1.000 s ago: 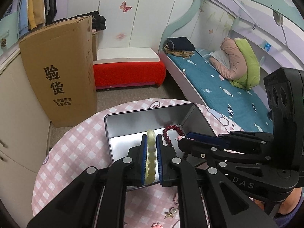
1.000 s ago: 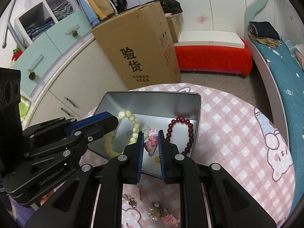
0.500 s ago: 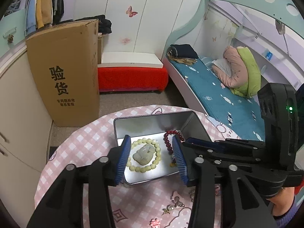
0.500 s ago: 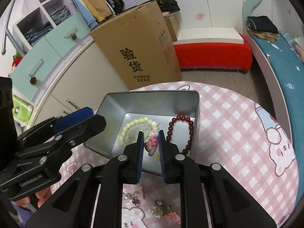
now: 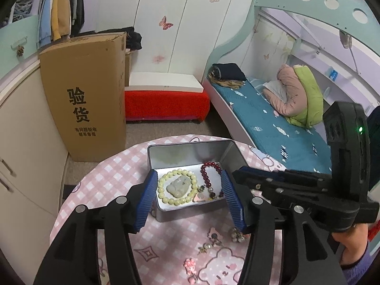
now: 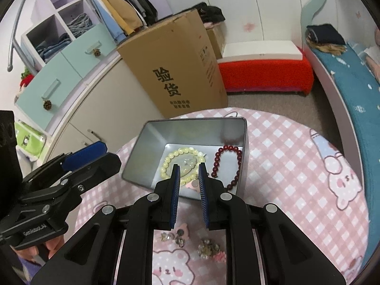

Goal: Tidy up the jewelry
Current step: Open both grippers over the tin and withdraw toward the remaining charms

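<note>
Nearest the camera, on the tin's near side, small loose pieces lie on the pink checked counter (image 5: 114, 173): a pink flower piece (image 5: 190, 264), a pearl earring (image 5: 205, 249) and a beaded cluster (image 5: 236, 236) just short of the tin's front wall.

Left tool (image 5: 188, 174): released. Its jaws have just been opening and stand wide, one blue pad to each side of the tin's near half as seen from its own camera. Nothing is pinched between them.

Right tool (image 6: 188, 166): parted by a narrow gap, pads bare, nothing gripped. It hangs over the tin's near edge. From the left wrist view its fingers reach in from the tin's right side, and a hand (image 5: 351, 242) in a purple sleeve holds its grip.

Open metal tin (image 5: 190, 211): stands on the counter, lid off. Inside on the floor of the tin:
- pale yellow bead bracelet (image 5: 163, 182), left half, lying flat as a ring;
- a pale carved pendant (image 5: 178, 186), within that ring;
- dark red bead bracelet (image 5: 206, 178), right half, along the right wall;
- pink charm (image 5: 199, 198), near the front wall, between the two bracelets.

Beyond the tin: a tall cardboard box (image 5: 87, 99) with printed characters stands on the floor behind its left corner. Farther back is a red-covered bench (image 5: 166, 104). Behind the tin's right side runs a bed (image 5: 273, 128) with a teal cover.
</note>
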### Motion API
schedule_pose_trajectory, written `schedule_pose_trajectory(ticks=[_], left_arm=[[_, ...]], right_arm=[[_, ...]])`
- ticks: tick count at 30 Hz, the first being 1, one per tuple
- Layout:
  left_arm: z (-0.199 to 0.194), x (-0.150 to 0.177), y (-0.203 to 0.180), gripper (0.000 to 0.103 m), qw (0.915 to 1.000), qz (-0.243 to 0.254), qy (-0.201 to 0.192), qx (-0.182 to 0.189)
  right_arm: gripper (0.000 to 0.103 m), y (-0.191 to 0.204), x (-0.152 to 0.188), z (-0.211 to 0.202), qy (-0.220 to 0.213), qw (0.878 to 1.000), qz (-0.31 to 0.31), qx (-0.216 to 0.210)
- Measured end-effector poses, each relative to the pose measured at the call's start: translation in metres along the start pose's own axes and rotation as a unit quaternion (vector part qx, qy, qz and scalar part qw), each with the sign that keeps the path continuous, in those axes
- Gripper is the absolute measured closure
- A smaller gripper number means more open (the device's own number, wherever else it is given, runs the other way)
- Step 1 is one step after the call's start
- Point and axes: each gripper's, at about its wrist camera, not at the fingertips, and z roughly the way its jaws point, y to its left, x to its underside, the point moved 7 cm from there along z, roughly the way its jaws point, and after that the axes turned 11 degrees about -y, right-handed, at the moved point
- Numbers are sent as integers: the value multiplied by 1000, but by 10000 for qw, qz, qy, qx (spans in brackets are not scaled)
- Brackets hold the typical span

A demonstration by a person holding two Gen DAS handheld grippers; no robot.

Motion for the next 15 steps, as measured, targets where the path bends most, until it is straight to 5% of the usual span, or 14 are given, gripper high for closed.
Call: schedule_pose_trajectory(ticks=[7, 11, 15], left_arm=[[-32, 21, -8, 40, 9997, 166, -176, -54], [-43, 46, -9, 40, 9996, 162, -138, -162], [-42, 77, -6, 40, 9997, 78, 49, -246]], right_arm=[[85, 0, 9, -45, -372, 9980, -356, 373], [63, -11, 25, -64, -523, 9955, -440, 657], [60, -25, 50, -72, -507, 9940, -440, 864]])
